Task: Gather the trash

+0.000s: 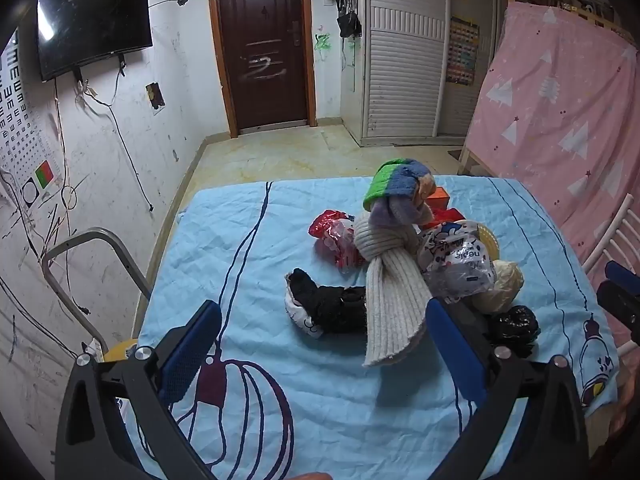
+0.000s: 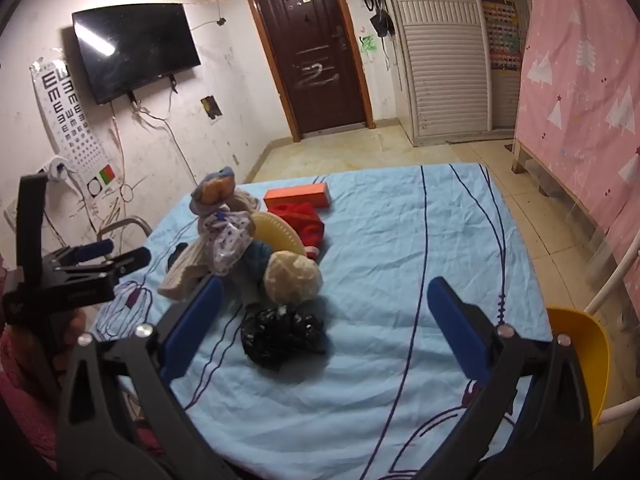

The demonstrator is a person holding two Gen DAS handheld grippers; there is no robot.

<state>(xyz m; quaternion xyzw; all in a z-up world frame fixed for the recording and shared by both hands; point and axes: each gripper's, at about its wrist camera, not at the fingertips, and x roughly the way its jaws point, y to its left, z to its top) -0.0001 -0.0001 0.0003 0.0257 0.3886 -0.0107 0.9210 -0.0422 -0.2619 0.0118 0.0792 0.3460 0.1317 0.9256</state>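
A pile lies on the blue-clothed table (image 1: 280, 380). In the left wrist view it holds a crumpled black plastic bag (image 1: 514, 326), a clear printed bag (image 1: 460, 268), a red wrapper (image 1: 334, 236), a cream ball (image 1: 504, 280), a black sock (image 1: 332, 308) and a white knitted scarf (image 1: 394, 296). My left gripper (image 1: 320, 340) is open above the sock and scarf end. My right gripper (image 2: 324, 320) is open, with the black bag (image 2: 284, 336) between its fingers and the cream ball (image 2: 292, 278) just beyond.
An orange box (image 2: 298, 198), a red cloth (image 2: 302, 222) and a yellow basket (image 2: 278, 234) sit behind the pile. A multicoloured knit (image 1: 400, 186) tops it. A yellow chair (image 2: 580, 364) stands at the right, a metal chair frame (image 1: 80, 264) at the left.
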